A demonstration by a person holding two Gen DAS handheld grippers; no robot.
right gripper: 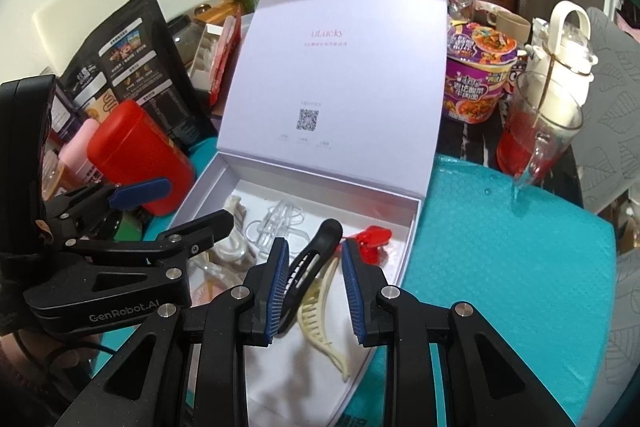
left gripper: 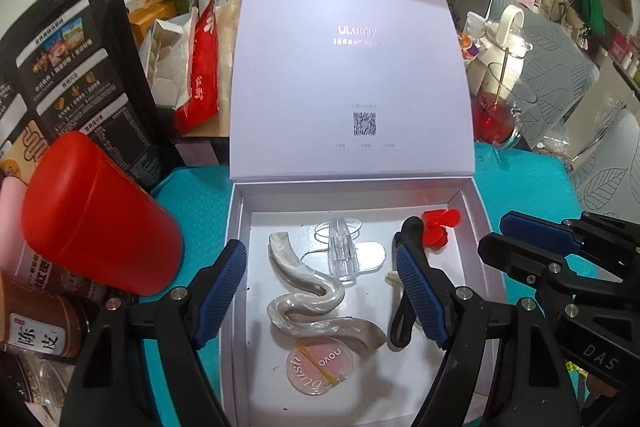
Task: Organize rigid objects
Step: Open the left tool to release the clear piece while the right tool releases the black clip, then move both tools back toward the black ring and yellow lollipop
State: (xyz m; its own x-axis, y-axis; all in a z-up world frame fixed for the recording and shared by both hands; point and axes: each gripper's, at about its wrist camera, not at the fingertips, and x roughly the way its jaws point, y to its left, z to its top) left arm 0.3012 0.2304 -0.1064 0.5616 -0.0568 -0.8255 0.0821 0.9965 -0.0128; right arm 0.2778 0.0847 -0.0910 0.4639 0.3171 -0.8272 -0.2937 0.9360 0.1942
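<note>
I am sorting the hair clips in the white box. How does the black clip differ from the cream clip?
The black clip is dark with a smooth rounded end; the cream clip is pale with a row of visible teeth. The black clip lies partly over the cream one's upper end. The black clip reaches nearer the red clip; the cream clip extends toward the box's near edge. Both are long clips lying inside the white box.

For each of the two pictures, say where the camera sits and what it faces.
Left wrist: on the left gripper, looking down into the white box; its own open fingers show, the right gripper beside.
Right wrist: on the right gripper, facing the black hair clip; left gripper beside.
Shared: box, red clip, red canister.
</note>
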